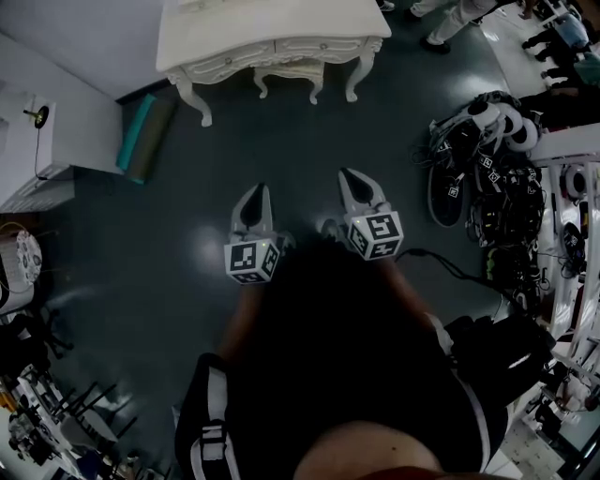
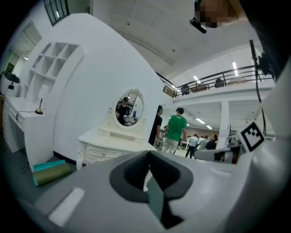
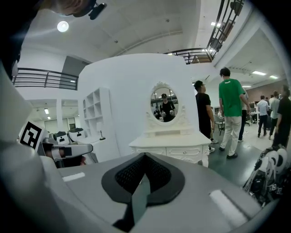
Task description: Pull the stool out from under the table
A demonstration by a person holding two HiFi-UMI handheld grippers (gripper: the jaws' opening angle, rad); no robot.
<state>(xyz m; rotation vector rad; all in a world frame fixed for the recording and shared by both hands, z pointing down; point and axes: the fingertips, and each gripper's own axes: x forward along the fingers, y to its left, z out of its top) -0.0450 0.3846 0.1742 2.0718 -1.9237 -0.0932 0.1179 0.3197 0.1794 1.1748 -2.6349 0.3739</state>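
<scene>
The white dressing table (image 1: 272, 23) stands at the far end of the dark floor, and the white stool (image 1: 289, 73) is tucked under it with only its curved legs showing. My left gripper (image 1: 255, 195) and right gripper (image 1: 351, 178) hover side by side over the floor, well short of the table, both pointing at it. Each has its jaws together with nothing between them. In the left gripper view the shut left gripper (image 2: 148, 154) faces the table (image 2: 113, 139) and its oval mirror (image 2: 129, 108). The right gripper (image 3: 144, 155) faces the table (image 3: 170, 141) head-on.
Teal and olive mats (image 1: 141, 136) lean at the wall left of the table. A heap of headsets and gear (image 1: 487, 169) lies at the right, with a cable (image 1: 450, 267) on the floor. A white shelf unit (image 1: 37, 141) stands left. People (image 3: 232, 113) walk behind the table.
</scene>
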